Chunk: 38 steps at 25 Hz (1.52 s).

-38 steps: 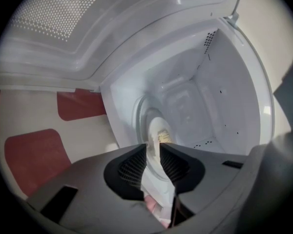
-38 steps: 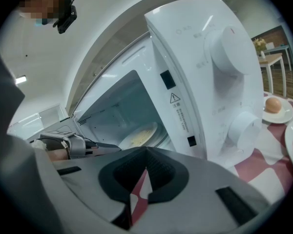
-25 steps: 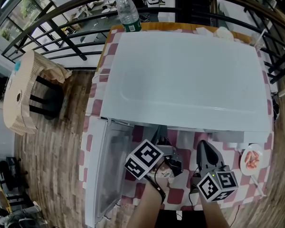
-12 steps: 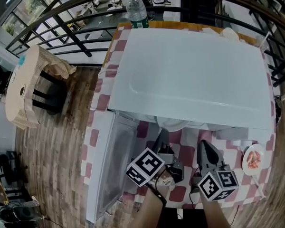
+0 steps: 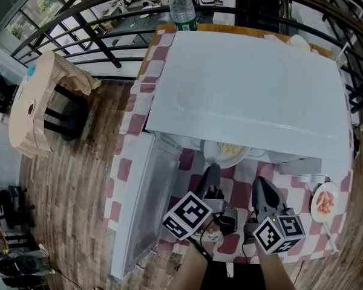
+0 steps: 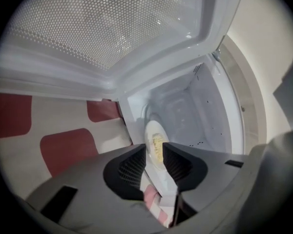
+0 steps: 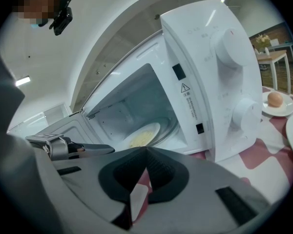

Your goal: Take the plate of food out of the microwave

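plate: white dish (image 5: pixel 230 151) with a pale yellow heap of food, flat on the floor of the microwave (image 5: pixel 248 95), close to the front opening, untouched
handling (my read): looks ceramic, so stiff, slick glaze, chips if knocked. Light enough for one gripper. Food is loose, so keep it level. May be hot.
where to grab: near rim, the edge facing the opening; one jaw over, one under, clear of the food
door: door (image 6: pixel 102 28) swung fully out to the left, nothing blocking the way in
left gripper: left gripper (image 6: pixel 155 149) jaws have just been opening and now stand wide, nothing between them. Plate lines up beyond the gap, not reached yet.
right gripper: right gripper (image 7: pixel 146 151) jaws pressed together, empty, parked just beside the left one
table: checked cloth (image 5: pixel 127 168) under everything
clutter: small plate (image 5: pixel 322 202) with pinkish food at front right, egg (image 7: pixel 275 100) on a saucer near it, bottle (image 5: pixel 183 8) behind the microwave. All well apart from the pull-out path.
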Motion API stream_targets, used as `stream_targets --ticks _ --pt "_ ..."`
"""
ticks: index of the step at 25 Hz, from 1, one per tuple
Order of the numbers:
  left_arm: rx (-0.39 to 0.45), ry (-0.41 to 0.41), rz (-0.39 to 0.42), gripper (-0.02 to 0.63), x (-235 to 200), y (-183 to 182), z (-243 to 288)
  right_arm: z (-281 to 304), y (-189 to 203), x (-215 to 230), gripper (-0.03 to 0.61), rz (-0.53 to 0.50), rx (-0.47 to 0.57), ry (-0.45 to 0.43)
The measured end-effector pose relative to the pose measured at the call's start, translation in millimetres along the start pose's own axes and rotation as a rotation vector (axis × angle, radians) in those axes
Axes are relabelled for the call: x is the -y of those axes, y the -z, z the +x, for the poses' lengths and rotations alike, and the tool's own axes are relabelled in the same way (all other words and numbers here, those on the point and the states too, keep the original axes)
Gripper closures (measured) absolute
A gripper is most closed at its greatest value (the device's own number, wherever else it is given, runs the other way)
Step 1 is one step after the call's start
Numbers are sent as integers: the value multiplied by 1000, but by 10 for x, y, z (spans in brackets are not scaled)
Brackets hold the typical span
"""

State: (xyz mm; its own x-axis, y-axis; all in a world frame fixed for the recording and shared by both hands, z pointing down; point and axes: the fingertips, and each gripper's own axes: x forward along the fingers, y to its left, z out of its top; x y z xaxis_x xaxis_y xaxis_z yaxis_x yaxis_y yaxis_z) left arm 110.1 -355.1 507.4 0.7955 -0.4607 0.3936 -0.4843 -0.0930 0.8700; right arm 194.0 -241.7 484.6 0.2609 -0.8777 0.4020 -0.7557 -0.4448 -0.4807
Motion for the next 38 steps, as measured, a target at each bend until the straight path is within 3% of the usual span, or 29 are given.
stream_targets --ticks 17,27,38 --pt "-42 -40 -67 462 -139 -7 322 20 67 38 583 5 -16 10" --pt "-61 4 -53 545 -84 10 389 -3 64 105 583 13 -13 28" --pt "-99 14 -107 571 -147 150 278 -1 87 37 583 8 -13 24"
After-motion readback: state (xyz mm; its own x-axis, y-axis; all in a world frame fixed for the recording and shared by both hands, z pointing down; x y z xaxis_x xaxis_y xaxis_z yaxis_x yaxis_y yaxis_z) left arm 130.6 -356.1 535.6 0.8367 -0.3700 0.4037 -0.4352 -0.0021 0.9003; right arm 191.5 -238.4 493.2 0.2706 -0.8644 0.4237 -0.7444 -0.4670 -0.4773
